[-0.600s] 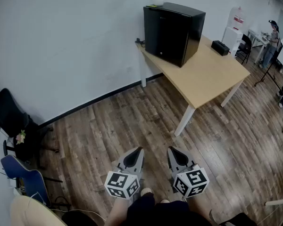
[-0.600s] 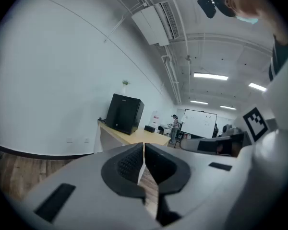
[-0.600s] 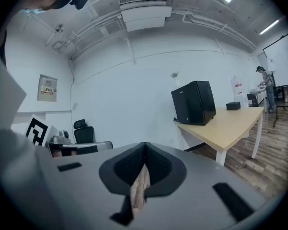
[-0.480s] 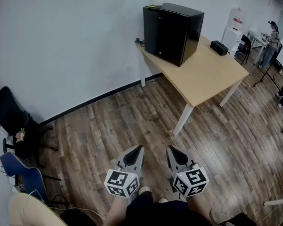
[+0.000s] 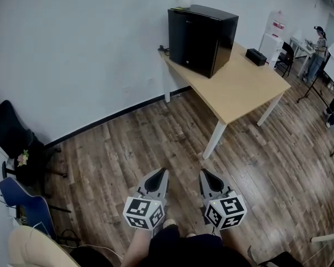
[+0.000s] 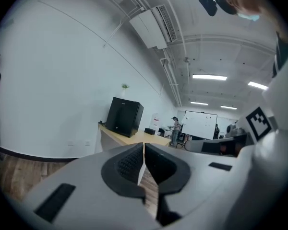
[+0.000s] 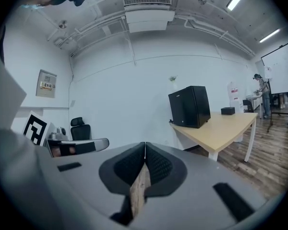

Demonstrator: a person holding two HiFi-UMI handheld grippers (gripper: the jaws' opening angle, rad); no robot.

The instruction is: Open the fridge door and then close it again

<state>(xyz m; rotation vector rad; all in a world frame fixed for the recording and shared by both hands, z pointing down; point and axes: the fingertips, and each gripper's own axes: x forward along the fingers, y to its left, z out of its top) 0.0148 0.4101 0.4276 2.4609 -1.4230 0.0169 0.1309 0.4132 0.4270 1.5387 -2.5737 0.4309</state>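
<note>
A small black fridge [image 5: 201,36] stands with its door shut on the back corner of a light wooden table [image 5: 250,90], far ahead of me. It also shows in the left gripper view as the fridge [image 6: 124,116] and in the right gripper view as the fridge [image 7: 189,106]. My left gripper [image 5: 163,172] and right gripper [image 5: 202,172] hang side by side over the wood floor, well short of the table. Both are shut with nothing between their tips: the left gripper [image 6: 143,145], the right gripper [image 7: 145,144].
A black box [image 5: 256,57] lies on the table's far right. A white wall runs behind the table. A black office chair [image 5: 11,143] and a blue chair [image 5: 23,207] stand at the left. A person [image 5: 318,44] stands by desks at the far right.
The view has crept a little forward toward the table. Both grippers keep their places side by side and stay shut.
</note>
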